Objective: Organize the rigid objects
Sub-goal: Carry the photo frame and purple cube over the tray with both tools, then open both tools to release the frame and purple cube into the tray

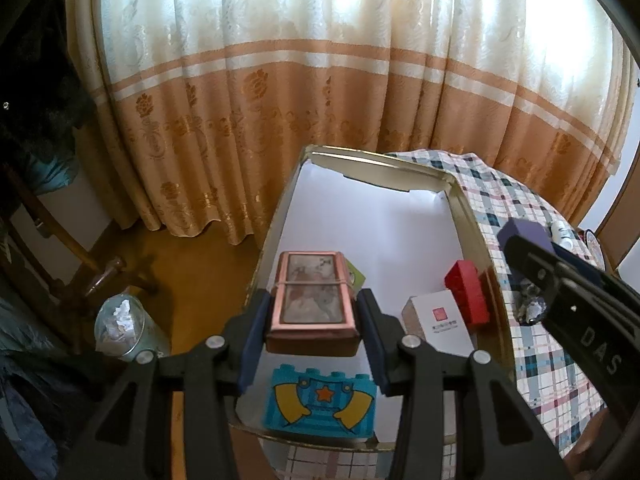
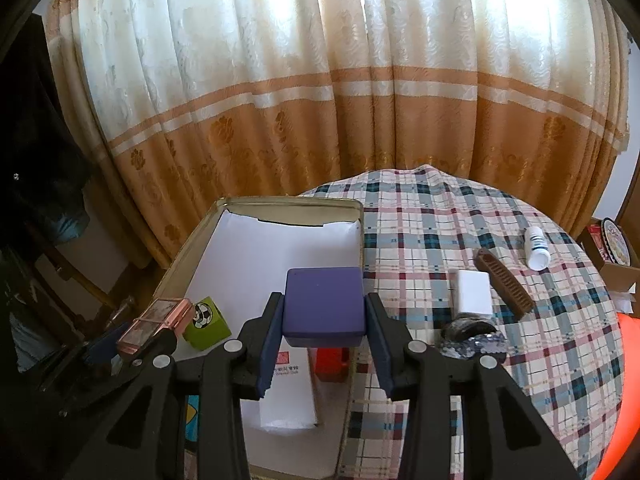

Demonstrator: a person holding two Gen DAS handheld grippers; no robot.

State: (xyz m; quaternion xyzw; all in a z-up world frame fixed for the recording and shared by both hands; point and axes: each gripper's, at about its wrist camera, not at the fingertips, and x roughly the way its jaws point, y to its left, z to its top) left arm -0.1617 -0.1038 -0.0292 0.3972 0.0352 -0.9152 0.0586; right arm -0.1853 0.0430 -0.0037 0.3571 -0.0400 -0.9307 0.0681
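A: The shallow gold-rimmed tray lined with white paper (image 2: 256, 240) fills the centre left; its upper part is bare.

B: The right gripper (image 2: 324, 320) clamps the purple cube-shaped block (image 2: 323, 304) at the tray's right edge. I'd lower it there.

A: The left gripper (image 1: 312, 312) pinches the copper-framed glass case (image 1: 311, 300) over the tray at lower centre. Set it flat, off the blue star brick (image 1: 320, 404).

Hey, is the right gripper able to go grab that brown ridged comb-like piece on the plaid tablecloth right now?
Probably not yet. The right gripper is shut on a purple cube-shaped block, so its jaws are occupied. The brown ridged comb-like piece lies uncovered on the plaid tablecloth; after dropping the block, the path looks free.
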